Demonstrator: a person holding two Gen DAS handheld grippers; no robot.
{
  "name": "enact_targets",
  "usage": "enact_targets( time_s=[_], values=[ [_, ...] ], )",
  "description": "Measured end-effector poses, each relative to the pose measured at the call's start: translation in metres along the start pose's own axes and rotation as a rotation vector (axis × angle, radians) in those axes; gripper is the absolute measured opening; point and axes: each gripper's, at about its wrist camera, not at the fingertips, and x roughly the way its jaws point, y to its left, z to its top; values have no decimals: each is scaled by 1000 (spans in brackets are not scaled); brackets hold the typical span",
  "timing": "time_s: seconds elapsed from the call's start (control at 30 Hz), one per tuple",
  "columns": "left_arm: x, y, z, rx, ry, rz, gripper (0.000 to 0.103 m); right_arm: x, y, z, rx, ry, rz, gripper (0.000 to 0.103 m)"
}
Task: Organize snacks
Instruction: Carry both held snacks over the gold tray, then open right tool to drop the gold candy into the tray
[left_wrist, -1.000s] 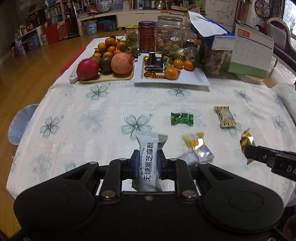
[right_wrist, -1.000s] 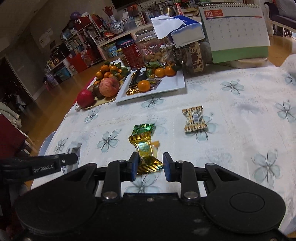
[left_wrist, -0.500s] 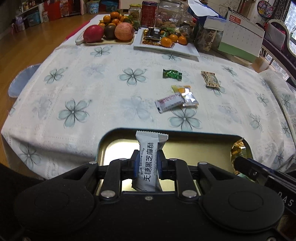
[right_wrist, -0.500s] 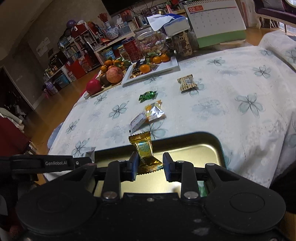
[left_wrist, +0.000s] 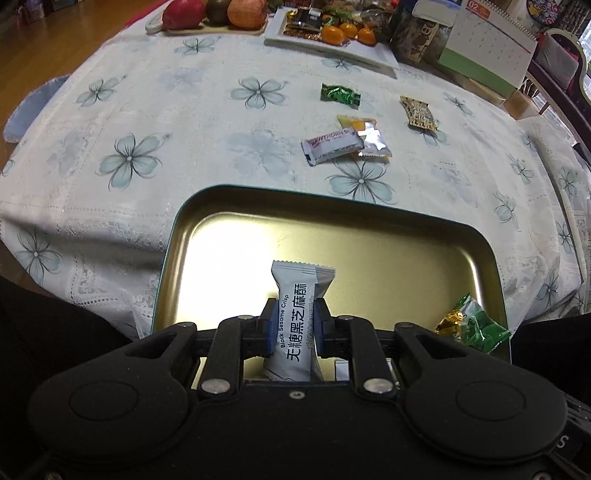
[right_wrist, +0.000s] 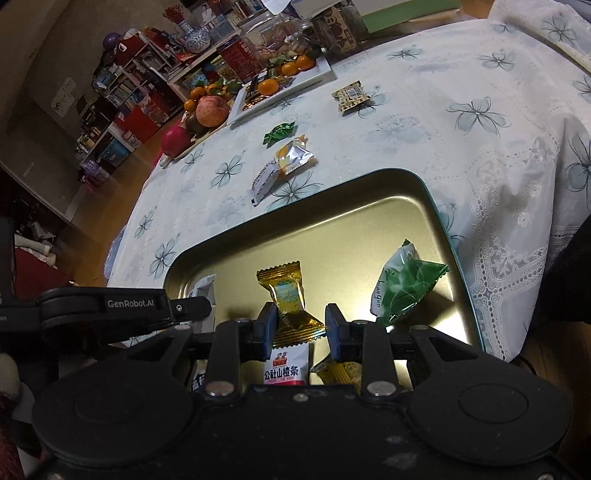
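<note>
Two grippers hang over the gold-lined metal tin (left_wrist: 476, 236) at the near edge of the flower-print tablecloth (left_wrist: 155, 110), each carrying one sweet for dropping in. The left gripper (left_wrist: 294, 325) is clenched on a white black-sesame crisp packet (left_wrist: 300, 295), held upright by its middle so it can fall flat. The right gripper (right_wrist: 300, 320) pinches a gold-wrapped candy (right_wrist: 286, 295) by its lower twist. A green leaf-print packet (right_wrist: 404, 286) already lies by the tin's right wall. Four wrapped snacks wait mid-cloth, among them a green foil candy (left_wrist: 340, 94) and a brown patterned packet (left_wrist: 418, 112); releasing looks next
</note>
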Motion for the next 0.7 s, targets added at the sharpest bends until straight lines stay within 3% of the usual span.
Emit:
enact_targets(
  time_s=[0.1, 0.47, 0.7],
  values=[
    [13, 3, 1, -38, 51, 3, 26, 0, -1, 0, 10, 4, -21, 30],
    [16, -11, -1, 38, 29, 102, 28, 9, 2, -1, -4, 33, -58, 30],
    [16, -10, -1, 35, 40, 97, 29, 13, 4, -2, -19, 39, -75, 31]
  ],
)
